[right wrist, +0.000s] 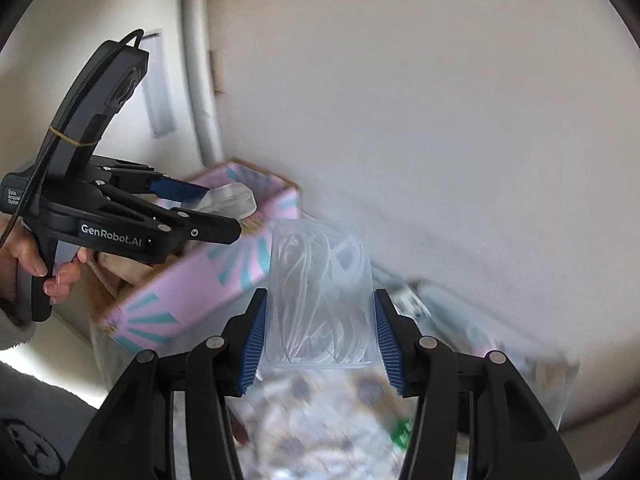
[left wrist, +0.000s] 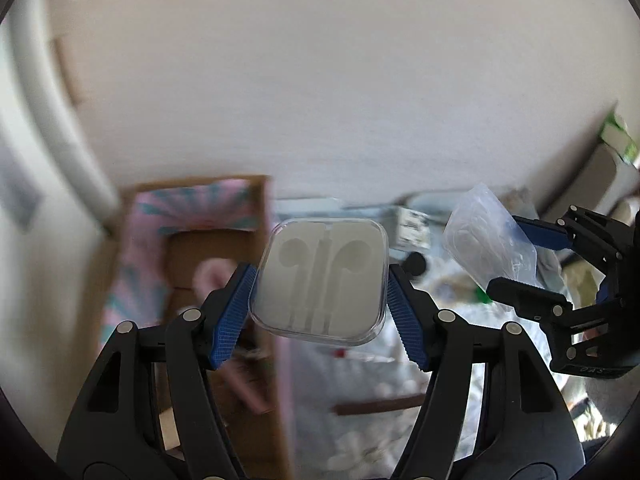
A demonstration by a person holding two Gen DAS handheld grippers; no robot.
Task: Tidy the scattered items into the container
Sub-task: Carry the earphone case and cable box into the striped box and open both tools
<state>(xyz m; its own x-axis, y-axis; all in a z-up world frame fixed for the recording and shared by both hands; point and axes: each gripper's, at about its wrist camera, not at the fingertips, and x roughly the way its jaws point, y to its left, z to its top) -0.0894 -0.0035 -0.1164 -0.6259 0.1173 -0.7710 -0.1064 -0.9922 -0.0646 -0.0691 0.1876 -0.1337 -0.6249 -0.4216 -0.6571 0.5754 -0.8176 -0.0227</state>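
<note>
the left gripper is clamped on a clear plastic earphone case, its blue pads pressing on the case's two sides. the case is held up in the air, just beside the right wall of the cardboard box. through its lid a white moulded tray shows, with two round hollows and a channel for a cord; whether any earphones lie in it cannot be told.

the right gripper is clamped on a small clear plastic bag, the pads touching both edges. inside the bag lies a coil of white cable. the bag is also off the surface, held above a patterned cloth and near the box's long side.

the box is open at the top, pink outside with teal rays, brown cardboard inside. in the left wrist view something pale pink lies in it, blurred, and a lighter piece near the bottom edge; what they are cannot be told. in the right wrist view the case hangs over the box's far rim, and a person's hand grips the left gripper's handle.

to the right of the box, on the cloth, more things lie scattered: a small dark round object, a bit of green, and a brown stick. all are blurred.
</note>
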